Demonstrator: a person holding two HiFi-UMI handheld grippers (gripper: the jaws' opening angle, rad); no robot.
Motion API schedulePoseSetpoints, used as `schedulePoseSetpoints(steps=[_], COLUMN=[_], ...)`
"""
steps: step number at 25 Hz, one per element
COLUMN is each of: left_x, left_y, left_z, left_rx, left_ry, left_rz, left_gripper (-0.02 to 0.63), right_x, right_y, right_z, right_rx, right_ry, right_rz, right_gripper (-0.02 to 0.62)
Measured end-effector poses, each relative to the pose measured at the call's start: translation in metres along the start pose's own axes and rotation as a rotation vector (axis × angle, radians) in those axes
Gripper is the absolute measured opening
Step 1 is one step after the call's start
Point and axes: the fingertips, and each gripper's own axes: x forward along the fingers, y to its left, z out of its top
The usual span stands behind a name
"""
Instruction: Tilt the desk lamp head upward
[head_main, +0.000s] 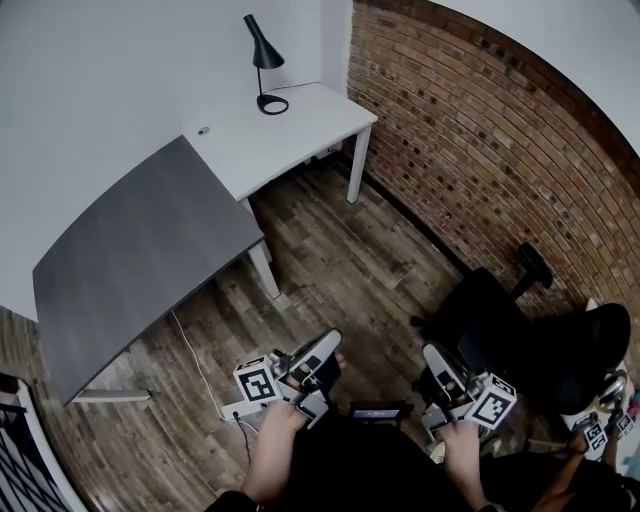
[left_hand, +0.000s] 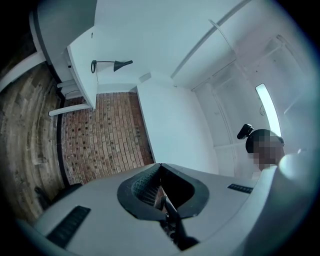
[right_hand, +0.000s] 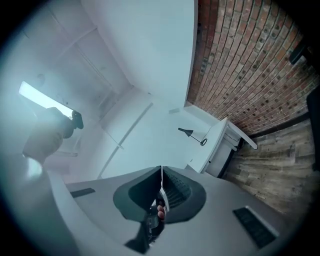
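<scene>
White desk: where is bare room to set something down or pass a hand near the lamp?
The white desk is bare from the desk lamp at its back edge out to its front edge, save a small round fitting at left. The grey desk beside it is bare throughout. Crowded only near the black chair.

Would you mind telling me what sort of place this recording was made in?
Probably an office or studio workspace: a black desk lamp stands on a white desk, a grey desk adjoins it, and a black office chair sits on the wood floor near a brick wall.
</scene>
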Motion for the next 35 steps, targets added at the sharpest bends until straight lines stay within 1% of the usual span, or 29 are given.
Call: schedulePoseSetpoints(steps=[4,7,12,18,24,30,33,35], left_x=[0.008,0.012,0.015,0.027,0.066,0.146,0.176,0.195], left_y=[0.012,0.013,0.021,0.037,0.067,0.084,0.095,0.106], left_z=[0.011,0.017,0.029,0.046,0.065,0.086,0.088,0.084], left_rx=[-0.006,-0.023,-0.019,0.002,0.037,0.140,0.166,0.164], left_ry=[0.030,0.029,0.020,-0.005,0.000,0.009,0.002,0.002], left_rz=[-0.002,-0.016,0.004,0.049,0.111,0.149,0.178,0.193], left_gripper=[0.012,0.012,0.012,0.012,0.012,0.012,0.012,0.012], right_x=[0.007,0.012,0.028,0.049,0.089,0.127,0.131,0.129], right_y=[-0.008,-0.013,-0.019,-0.050,-0.098,-0.138,-0.154,-0.168], right_z=[0.006,0.009,0.015,0.033,0.068,0.132,0.160,0.179], right_rx=[-0.015,-0.005,0.012,0.055,0.107,0.148,0.165,0.175], right_ry=[-0.027,-0.028,-0.028,-0.022,-0.002,0.070,0.097,0.097], right_rz=[-0.040,-0.057,-0.035,-0.002,0.057,0.136,0.171,0.177], right_gripper=[0.015,0.015,0.015,0.015,0.015,0.015,0.015,0.015])
